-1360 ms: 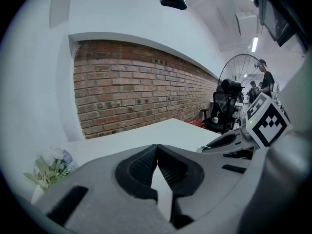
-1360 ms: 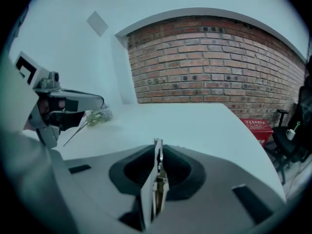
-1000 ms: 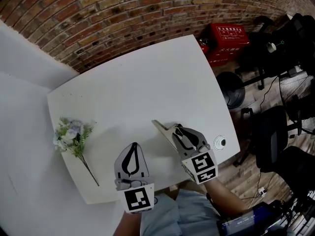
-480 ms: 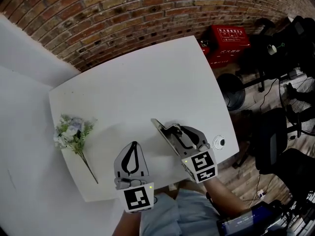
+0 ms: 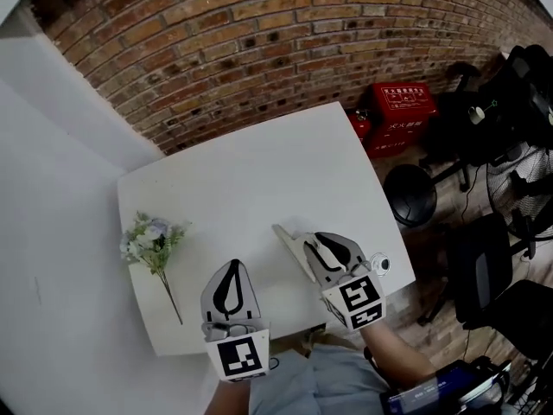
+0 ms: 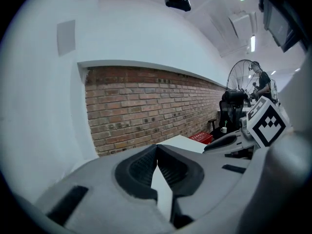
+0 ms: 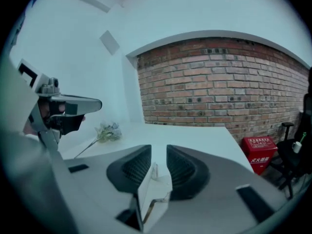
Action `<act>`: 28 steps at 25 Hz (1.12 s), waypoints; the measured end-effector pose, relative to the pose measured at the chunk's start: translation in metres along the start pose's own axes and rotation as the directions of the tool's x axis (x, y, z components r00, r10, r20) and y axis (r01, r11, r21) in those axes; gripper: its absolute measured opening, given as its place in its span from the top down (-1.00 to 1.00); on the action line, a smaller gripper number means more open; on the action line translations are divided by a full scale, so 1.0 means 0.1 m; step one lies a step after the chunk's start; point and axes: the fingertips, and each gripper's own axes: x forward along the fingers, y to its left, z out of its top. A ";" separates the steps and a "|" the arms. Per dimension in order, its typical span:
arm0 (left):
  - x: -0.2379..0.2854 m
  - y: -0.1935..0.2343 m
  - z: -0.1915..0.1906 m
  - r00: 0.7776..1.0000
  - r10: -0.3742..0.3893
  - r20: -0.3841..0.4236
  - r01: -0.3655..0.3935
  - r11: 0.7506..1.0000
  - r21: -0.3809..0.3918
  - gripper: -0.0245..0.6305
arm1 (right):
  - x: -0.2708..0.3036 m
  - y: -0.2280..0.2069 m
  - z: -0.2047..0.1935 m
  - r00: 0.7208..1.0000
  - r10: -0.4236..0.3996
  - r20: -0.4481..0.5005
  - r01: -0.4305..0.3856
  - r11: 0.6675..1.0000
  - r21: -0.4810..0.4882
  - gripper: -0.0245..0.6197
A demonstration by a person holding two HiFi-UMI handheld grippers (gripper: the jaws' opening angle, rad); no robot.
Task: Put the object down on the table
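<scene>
A flat whitish object (image 5: pixel 288 239) with brownish edges lies low over the white table (image 5: pixel 259 171) near its front right edge, sticking out past my right gripper (image 5: pixel 308 243). In the right gripper view the object (image 7: pixel 153 186) sits between the jaws and leans on the left one. A gap shows between the pads of the right gripper (image 7: pixel 159 152), whose jaws are closing. My left gripper (image 5: pixel 232 266) hovers at the table's front edge, to the left. In its own view the left gripper (image 6: pixel 157 147) is shut and holds nothing.
A bunch of pale flowers (image 5: pixel 154 240) lies at the table's left side. A round grommet (image 5: pixel 380 264) sits in the front right corner. Behind the table is a brick wall. Red boxes (image 5: pixel 402 106), a fan base (image 5: pixel 410 184) and dark chairs (image 5: pixel 484 258) stand to the right.
The head view has tilted, so the table sits higher and further right in the picture. Both grippers keep about the same places by the table's front edge, and the object stays between the right jaws.
</scene>
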 end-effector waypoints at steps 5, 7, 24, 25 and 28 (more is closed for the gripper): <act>-0.26 0.20 0.45 0.993 0.076 0.093 -0.080 0.996 0.041 0.90 | -0.27 0.09 0.65 0.991 0.009 0.132 -0.002 0.998 -0.058 0.89; -0.35 0.25 0.68 0.983 0.091 0.158 -0.103 0.992 0.068 0.90 | -0.39 0.15 0.91 0.983 0.021 0.182 -0.005 0.996 -0.087 0.90; -0.80 0.23 1.29 0.950 0.129 0.285 -0.160 0.983 0.085 0.90 | -0.98 0.38 1.55 0.949 0.021 0.315 0.029 0.988 -0.154 0.91; -0.80 0.23 1.29 0.950 0.130 0.286 -0.160 0.983 0.085 0.90 | -0.99 0.38 1.56 0.949 0.022 0.316 0.028 0.988 -0.154 0.91; -0.79 0.22 1.30 0.951 0.127 0.283 -0.157 0.984 0.086 0.90 | -0.99 0.37 1.57 0.948 0.022 0.317 0.029 0.987 -0.155 0.91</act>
